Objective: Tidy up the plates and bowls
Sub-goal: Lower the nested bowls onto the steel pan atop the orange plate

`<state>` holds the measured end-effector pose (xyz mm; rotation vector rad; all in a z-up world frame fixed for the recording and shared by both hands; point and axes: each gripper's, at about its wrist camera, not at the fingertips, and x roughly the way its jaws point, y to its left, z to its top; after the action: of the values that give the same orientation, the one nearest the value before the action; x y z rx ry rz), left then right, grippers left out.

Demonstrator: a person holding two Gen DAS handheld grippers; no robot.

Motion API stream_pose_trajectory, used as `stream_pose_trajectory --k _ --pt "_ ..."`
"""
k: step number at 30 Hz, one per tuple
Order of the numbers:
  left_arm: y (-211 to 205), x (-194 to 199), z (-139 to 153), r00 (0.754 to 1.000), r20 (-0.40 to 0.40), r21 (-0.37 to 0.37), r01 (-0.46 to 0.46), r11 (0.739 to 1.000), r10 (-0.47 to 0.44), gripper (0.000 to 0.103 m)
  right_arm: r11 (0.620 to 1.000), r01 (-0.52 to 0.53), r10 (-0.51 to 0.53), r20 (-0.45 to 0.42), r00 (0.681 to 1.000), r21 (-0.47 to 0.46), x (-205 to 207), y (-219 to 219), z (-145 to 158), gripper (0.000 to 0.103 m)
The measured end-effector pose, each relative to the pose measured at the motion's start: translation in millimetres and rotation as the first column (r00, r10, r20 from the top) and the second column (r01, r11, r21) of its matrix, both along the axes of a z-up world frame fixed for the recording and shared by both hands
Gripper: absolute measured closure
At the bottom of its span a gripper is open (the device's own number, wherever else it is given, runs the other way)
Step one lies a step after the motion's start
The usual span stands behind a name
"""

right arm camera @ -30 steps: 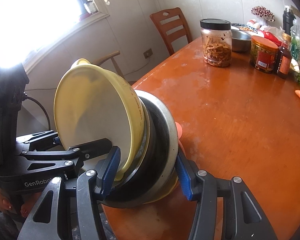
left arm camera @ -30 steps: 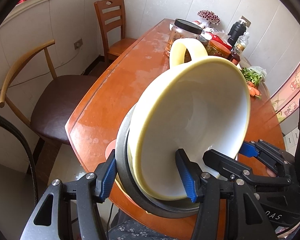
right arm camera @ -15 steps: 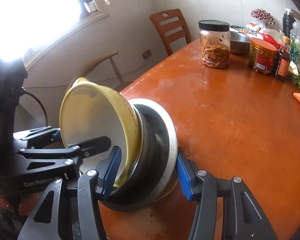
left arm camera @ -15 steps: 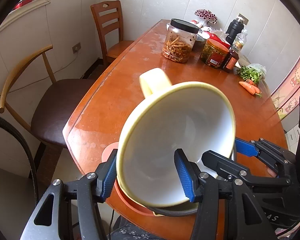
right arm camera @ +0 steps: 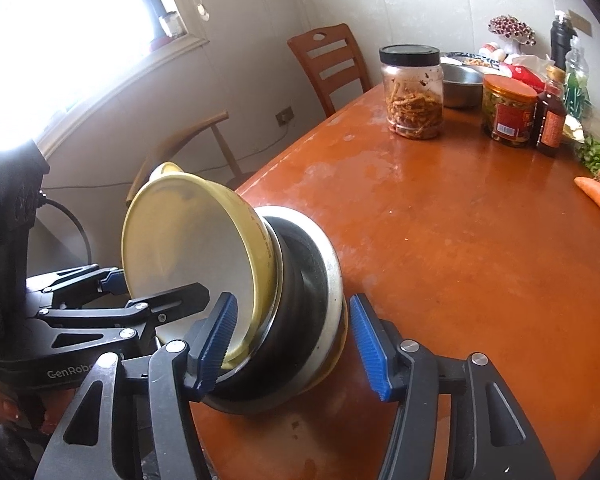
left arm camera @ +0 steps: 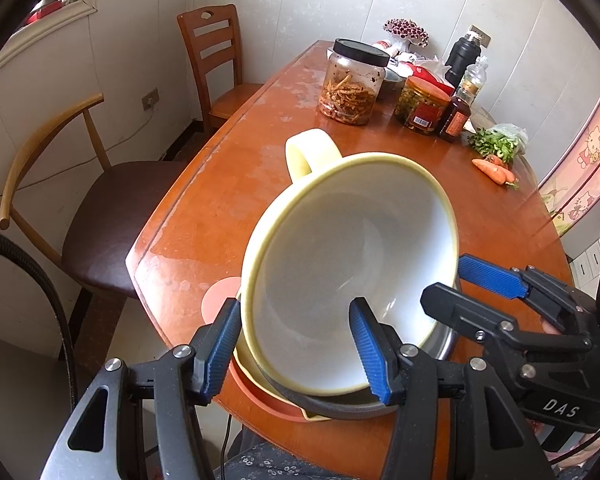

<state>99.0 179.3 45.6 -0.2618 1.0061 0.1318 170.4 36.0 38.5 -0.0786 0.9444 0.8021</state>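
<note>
1. Left tongs [left arm camera: 294, 306] held the yellow bowl [left arm camera: 340, 240] by its near wall: one finger [left arm camera: 370, 356] sat inside and the other against the outside. That width was unchanged across the last second.
2. Right tongs [right arm camera: 294, 299] had just been opening. The steel bowl [right arm camera: 332, 276] was between the jaws, but the right pad stood clear of its rim with table showing in the gap. A second ago that pad pressed on the rim.
3. You had been carrying the stack tipped up off the table [left arm camera: 228, 200]. By this moment it was down at the near corner, with the steel bowl over a pink plate [left arm camera: 216, 300].
4. The yellow bowl was not seated. It leaned steeply with its mouth towards you and its handle pointing away, and only its lower side sat in the steel bowl.
5. My reading: the set-down was finished for the right hand, and the stack rested on the table without it.
6. What was left, as I judged it, was for you to lay the yellow bowl flat into the steel bowl before letting go with the left.
7. Risk noted: the stack sat close to the table edge, and a tilted bowl released early could rock or slide out.
</note>
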Motion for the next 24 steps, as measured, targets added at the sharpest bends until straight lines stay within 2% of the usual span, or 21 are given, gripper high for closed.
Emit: stream_pose_trajectory --k 24 --pt "-11 -39 23 0.998 0.066 0.064 -0.011 0.998 0.007 0.046 1.000 -0.014 0.012 0.090 0.996 0.020 -39 -13 24 0.034"
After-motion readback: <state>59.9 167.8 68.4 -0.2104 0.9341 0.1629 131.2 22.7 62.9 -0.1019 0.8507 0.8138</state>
